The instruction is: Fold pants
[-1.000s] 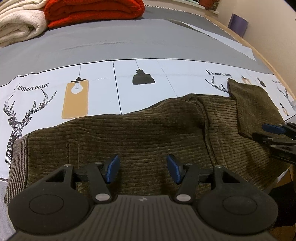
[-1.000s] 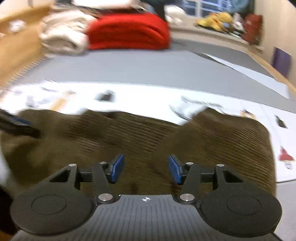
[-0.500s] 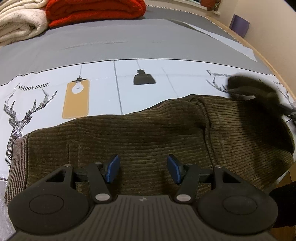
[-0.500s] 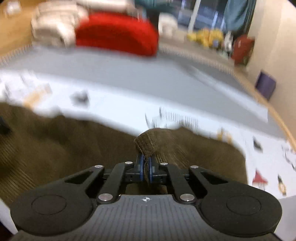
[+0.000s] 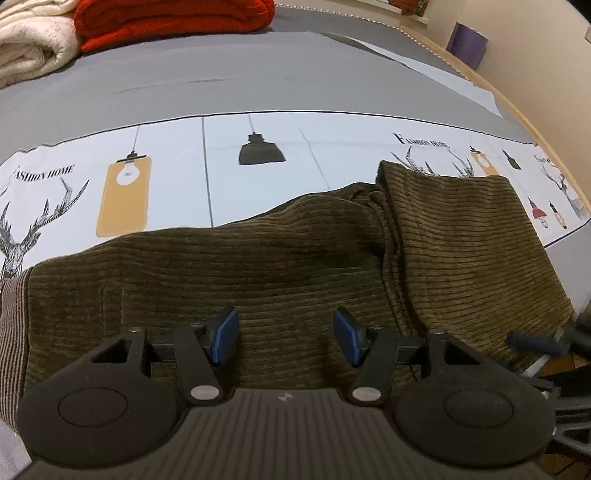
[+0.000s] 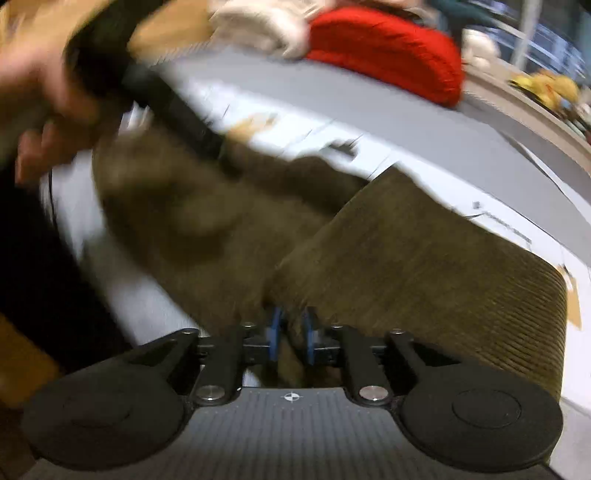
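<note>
- pants (image 5: 280, 258) — olive corduroy, lying across the printed cloth (image 5: 258, 177), waistband end toward the left, one leg end doubled over on the right.
- left tongs (image 5: 284, 332) spread wide, hovering over the pants near the front edge; nothing between the blue pads.
- right tongs (image 6: 291, 336) pressed together, pinching a bunched fold of the pants at the near edge; view motion-blurred.
- red blanket (image 5: 173, 18) and white blanket (image 5: 33, 40) well beyond the pants, on the grey part of the bed cover.

Grey bed (image 5: 258, 85) with printed cloth (image 5: 295, 158), pants (image 5: 258, 266), blankets (image 5: 173, 18).
</note>
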`<state>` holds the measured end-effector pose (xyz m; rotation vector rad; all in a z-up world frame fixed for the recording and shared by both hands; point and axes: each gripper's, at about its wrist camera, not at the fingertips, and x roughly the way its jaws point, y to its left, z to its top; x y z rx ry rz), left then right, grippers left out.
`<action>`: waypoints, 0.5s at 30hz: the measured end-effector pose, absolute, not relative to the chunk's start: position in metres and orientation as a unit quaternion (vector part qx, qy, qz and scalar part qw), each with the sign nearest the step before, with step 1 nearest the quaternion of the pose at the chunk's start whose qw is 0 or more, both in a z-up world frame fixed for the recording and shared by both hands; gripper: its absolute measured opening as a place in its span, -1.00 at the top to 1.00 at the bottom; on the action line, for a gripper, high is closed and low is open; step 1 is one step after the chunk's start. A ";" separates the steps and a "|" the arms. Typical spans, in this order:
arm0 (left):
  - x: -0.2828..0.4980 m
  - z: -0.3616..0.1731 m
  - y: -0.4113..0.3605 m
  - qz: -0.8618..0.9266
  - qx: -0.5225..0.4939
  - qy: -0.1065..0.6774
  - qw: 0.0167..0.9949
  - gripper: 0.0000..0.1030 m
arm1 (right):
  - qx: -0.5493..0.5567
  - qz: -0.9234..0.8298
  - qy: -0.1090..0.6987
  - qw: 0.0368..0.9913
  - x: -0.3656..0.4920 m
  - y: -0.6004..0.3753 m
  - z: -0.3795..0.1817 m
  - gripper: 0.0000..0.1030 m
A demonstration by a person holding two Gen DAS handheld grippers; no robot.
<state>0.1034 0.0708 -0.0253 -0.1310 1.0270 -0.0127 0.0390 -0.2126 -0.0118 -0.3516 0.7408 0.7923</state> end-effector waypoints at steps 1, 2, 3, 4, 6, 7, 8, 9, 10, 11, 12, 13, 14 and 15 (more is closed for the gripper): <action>0.104 -0.026 0.070 -0.006 -0.061 0.491 0.869 -0.21 | -0.160 0.372 0.346 0.846 0.040 -0.215 -0.009 0.20; 0.105 -0.028 0.069 -0.005 -0.059 0.493 0.868 -0.21 | -0.165 0.377 0.344 0.844 0.039 -0.213 -0.010 0.18; 0.106 -0.029 0.068 -0.003 -0.058 0.496 0.866 -0.21 | -0.178 0.385 0.346 0.837 0.036 -0.211 -0.014 0.17; 0.107 -0.031 0.067 -0.002 -0.057 0.499 0.865 -0.21 | -0.197 0.392 0.348 0.829 0.033 -0.206 -0.018 0.14; 0.109 -0.035 0.066 0.000 -0.054 0.504 0.862 -0.21 | -0.234 0.398 0.350 0.815 0.030 -0.196 -0.031 -0.02; 0.110 -0.036 0.065 0.000 -0.053 0.506 0.861 -0.21 | -0.248 0.401 0.349 0.810 0.027 -0.191 -0.037 -0.11; 0.110 -0.037 0.064 0.000 -0.051 0.507 0.860 -0.21 | -0.266 0.405 0.345 0.804 0.024 -0.185 -0.043 -0.16; 0.110 -0.038 0.064 0.001 -0.049 0.508 0.860 -0.21 | -0.284 0.400 0.338 0.803 0.022 -0.182 -0.045 -0.16; 0.110 -0.038 0.063 0.001 -0.047 0.509 0.860 -0.21 | -0.303 0.390 0.333 0.803 0.021 -0.177 -0.049 -0.09; 0.109 -0.039 0.063 0.001 -0.046 0.509 0.860 -0.21 | -0.311 0.385 0.332 0.803 0.023 -0.176 -0.050 0.20; 0.109 -0.039 0.064 0.001 -0.046 0.509 0.860 -0.21 | -0.302 0.385 0.335 0.805 0.026 -0.177 -0.047 0.31; 0.110 -0.039 0.064 0.002 -0.047 0.509 0.860 -0.21 | -0.289 0.382 0.335 0.811 0.031 -0.179 -0.042 0.48; 0.110 -0.039 0.065 0.002 -0.048 0.508 0.860 -0.21 | -0.275 0.380 0.330 0.819 0.035 -0.184 -0.032 0.54; 0.110 -0.038 0.066 0.004 -0.050 0.507 0.860 -0.21 | -0.260 0.374 0.314 0.833 0.036 -0.190 -0.018 0.55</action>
